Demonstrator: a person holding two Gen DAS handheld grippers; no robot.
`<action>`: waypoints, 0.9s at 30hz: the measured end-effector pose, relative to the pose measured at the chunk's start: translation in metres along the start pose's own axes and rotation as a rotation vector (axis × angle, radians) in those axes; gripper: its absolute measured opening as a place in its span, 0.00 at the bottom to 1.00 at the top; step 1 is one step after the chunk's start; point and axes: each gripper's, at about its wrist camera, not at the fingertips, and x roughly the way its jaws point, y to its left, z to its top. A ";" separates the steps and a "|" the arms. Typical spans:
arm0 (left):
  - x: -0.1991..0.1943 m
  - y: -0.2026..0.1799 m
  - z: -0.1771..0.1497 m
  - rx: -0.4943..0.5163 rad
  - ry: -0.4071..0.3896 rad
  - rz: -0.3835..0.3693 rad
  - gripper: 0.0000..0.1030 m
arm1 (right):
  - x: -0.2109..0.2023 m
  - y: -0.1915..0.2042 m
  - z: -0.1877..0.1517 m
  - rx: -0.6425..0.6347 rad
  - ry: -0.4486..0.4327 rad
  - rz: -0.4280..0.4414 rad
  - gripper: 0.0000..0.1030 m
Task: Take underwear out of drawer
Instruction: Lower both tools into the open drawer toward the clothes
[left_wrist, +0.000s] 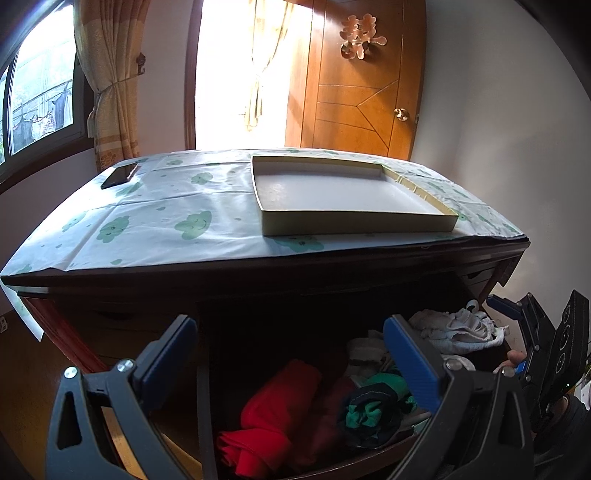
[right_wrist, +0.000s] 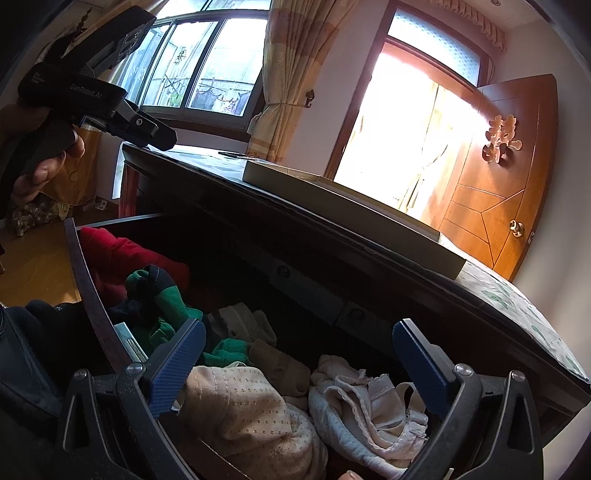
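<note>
The drawer (right_wrist: 88, 280) is already pulled out from under the dresser top (left_wrist: 147, 221), and it is full of clothes. Both grippers hang above it, so the step in hand is, I think, the choosing and reaching, not yet the grasping.

The left gripper (left_wrist: 291, 354) has its jaws spread wide and nothing is between them. Below it, in the left part of the drawer, lies a red garment (left_wrist: 280, 406), and to the right of this a bundle of green and dark cloth (left_wrist: 373, 406).

The right gripper (right_wrist: 299, 365) is also spread wide and holds nothing. It looks down at the right part of the drawer. There I see a cream dotted garment (right_wrist: 240, 410) near its left finger, and a pale piece with a lace-like edge (right_wrist: 369, 410) just beside it, under the right finger. This pale piece looks to me like the underwear, but I cannot be fully sure of the kind of each cloth.

On the dresser top stands a shallow box lid (left_wrist: 351, 221), with nothing in it; a dark phone (left_wrist: 120, 175) lies far on the left.

The next move calls for lowering the right gripper onto the pale piece so that one fold comes between the fingers, then closing. The clothes touch each other, so a neighbour could be caught too.
</note>
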 end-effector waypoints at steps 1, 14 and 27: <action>0.002 -0.001 -0.001 0.005 0.007 -0.001 1.00 | 0.001 -0.001 0.000 0.001 0.007 0.001 1.00; 0.030 0.001 -0.006 0.047 0.097 -0.016 1.00 | 0.007 -0.007 0.003 0.060 0.120 0.068 1.00; 0.070 0.010 -0.026 0.098 0.243 -0.065 1.00 | 0.017 -0.018 0.005 0.122 0.208 0.130 1.00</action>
